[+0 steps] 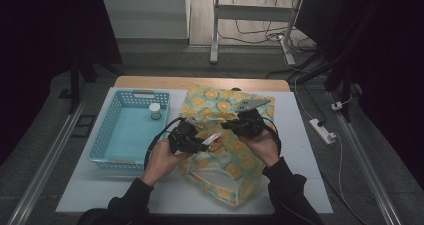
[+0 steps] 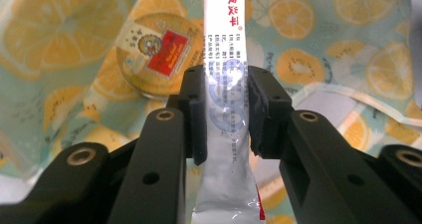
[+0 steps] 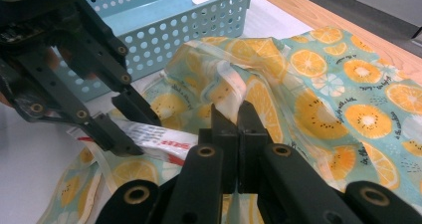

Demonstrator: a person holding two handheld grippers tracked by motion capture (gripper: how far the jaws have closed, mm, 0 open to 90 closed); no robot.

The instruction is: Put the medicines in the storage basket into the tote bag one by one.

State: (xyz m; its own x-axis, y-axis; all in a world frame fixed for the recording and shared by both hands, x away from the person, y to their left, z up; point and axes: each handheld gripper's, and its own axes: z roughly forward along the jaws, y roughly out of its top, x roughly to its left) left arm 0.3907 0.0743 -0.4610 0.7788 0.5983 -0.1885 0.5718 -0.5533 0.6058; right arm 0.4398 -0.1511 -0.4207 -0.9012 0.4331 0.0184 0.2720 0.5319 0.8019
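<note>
A bag (image 1: 240,160) printed with orange slices lies in the middle of the table. My right gripper (image 1: 226,126) is shut on its rim and lifts a fold of it, which the right gripper view shows pinched between the jaws (image 3: 238,119). My left gripper (image 1: 204,144) is shut on a white stick sachet (image 2: 226,35) with red print and holds it over the bag (image 2: 323,59) beside the raised rim. A round gold tin (image 2: 157,55) with a red label rests on the patterned material just beyond the jaws. Whether it lies inside the bag I cannot tell.
A light blue perforated basket (image 1: 102,140) stands left of the bag with a small white bottle (image 1: 155,111) at its far end. The wooden table edge (image 1: 200,82) runs along the back. A power strip (image 1: 322,130) and cables lie on the floor at the right.
</note>
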